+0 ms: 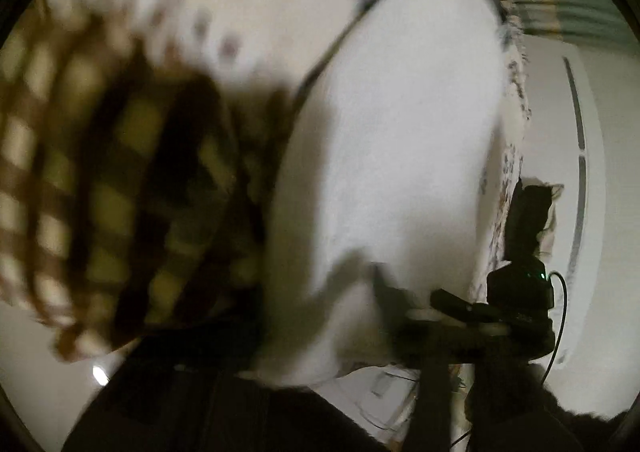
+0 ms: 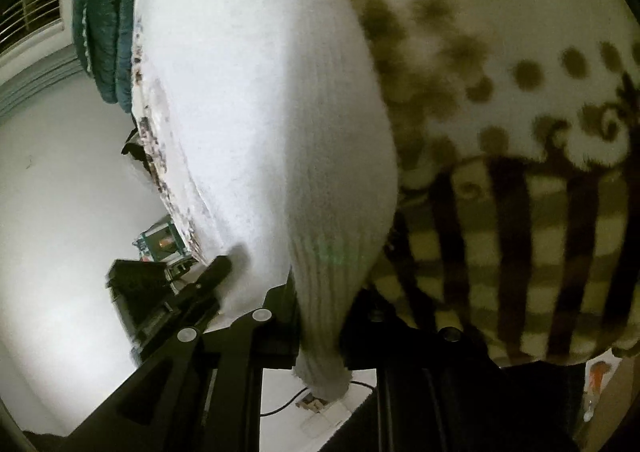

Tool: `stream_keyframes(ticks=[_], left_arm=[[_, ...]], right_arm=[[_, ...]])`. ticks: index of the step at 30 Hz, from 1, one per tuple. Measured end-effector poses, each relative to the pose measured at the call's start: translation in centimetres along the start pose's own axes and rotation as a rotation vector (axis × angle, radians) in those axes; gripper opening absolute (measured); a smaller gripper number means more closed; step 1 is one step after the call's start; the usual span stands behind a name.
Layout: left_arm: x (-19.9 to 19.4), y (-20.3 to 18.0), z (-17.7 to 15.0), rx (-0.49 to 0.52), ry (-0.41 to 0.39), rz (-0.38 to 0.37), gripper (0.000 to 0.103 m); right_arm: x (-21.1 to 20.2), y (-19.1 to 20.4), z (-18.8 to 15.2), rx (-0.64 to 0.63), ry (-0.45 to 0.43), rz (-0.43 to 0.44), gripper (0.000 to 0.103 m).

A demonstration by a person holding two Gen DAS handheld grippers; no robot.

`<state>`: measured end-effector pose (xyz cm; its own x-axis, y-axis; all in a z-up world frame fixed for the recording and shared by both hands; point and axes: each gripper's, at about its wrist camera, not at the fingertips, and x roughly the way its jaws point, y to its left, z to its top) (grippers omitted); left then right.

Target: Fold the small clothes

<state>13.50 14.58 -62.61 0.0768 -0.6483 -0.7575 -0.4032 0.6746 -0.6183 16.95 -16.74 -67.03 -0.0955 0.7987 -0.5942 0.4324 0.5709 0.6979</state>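
Garment, white ribbed knit [image 2: 260, 124], centre frame in both views, clenched at lower centre in right gripper [image 2: 320, 368]; left gripper [image 1: 224, 384] jaw state indiscernible; keep cloth taut, edges aligned, over patterned blanket [image 2: 520, 212].

A home bedroom: patterned blanket [image 2: 520, 92], teal quilt [image 2: 104, 24], white walls [image 2: 60, 192].

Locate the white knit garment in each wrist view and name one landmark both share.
Left wrist: the white knit fills the centre and right, running down to the other gripper at lower right.
Right wrist: the white knit fills the centre-left, narrowing to a ribbed end at bottom centre.
Shared landmark: the brown checked blanket, left of the knit in the left view, right of it in the right view.
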Motion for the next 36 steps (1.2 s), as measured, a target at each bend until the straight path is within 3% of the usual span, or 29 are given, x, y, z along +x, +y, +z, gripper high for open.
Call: stream_keyframes(ticks=[4,6,7,11,16,19,23,26,31,33,34,35,36], left_arm=[[1.7,0.5,-0.1,-0.036,-0.031,-0.047,0.055],[1.2,-0.2,-0.4,-0.018,-0.047,-0.016,0.020],[0.8,-0.8,-0.7,-0.002,-0.052,-0.009,0.010],[-1.7,-4.4,-1.3,0.052,-0.091,0.034,0.010],[-6.3,-9.8,0.5,0.082,-0.159,-0.071,0.010],[-8.1,-13.5,4.0,0.111,-0.210,-0.148,0.010],[-8.5,-18.1,11.9,0.149,-0.276,-0.245,0.010],[-7.5,-20.8,18.4,0.192,-0.303,-0.266,0.010],[-2.9,-22.8,28.8,0.154,-0.247,-0.307,0.018],[-2.4,-22.9,31.5,0.132,-0.244,-0.331,0.029],[-2.2,-22.7,32.5,0.117,-0.244,-0.337,0.041],[-2.5,-22.4,33.2,0.104,-0.257,-0.345,0.046],[-2.9,-22.3,33.9,0.090,-0.278,-0.366,0.046]], right_arm=[[0.2,-0.4,1.1,0.009,0.022,-0.025,0.015],[0.3,-0.6,1.4,0.027,0.023,-0.023,0.015],[0.4,-0.6,1.5,0.028,0.021,-0.022,0.015],[-0.7,-0.4,1.2,0.010,0.014,-0.004,0.015],[-3.9,3.5,1.7,-0.051,-0.030,0.053,0.014],[-7.2,7.0,3.2,-0.091,-0.095,0.094,0.014],[-11.6,12.2,8.4,-0.140,-0.202,0.133,0.014],[-14.1,15.4,14.4,-0.160,-0.286,0.130,0.014],[-15.1,19.0,25.3,-0.125,-0.361,0.098,0.015],[-15.1,19.5,29.5,-0.098,-0.365,0.105,0.020],[-15.2,19.6,31.6,-0.072,-0.367,0.117,0.026],[-15.3,19.4,33.1,-0.051,-0.362,0.134,0.031],[-15.5,19.6,34.3,-0.038,-0.366,0.155,0.045]])
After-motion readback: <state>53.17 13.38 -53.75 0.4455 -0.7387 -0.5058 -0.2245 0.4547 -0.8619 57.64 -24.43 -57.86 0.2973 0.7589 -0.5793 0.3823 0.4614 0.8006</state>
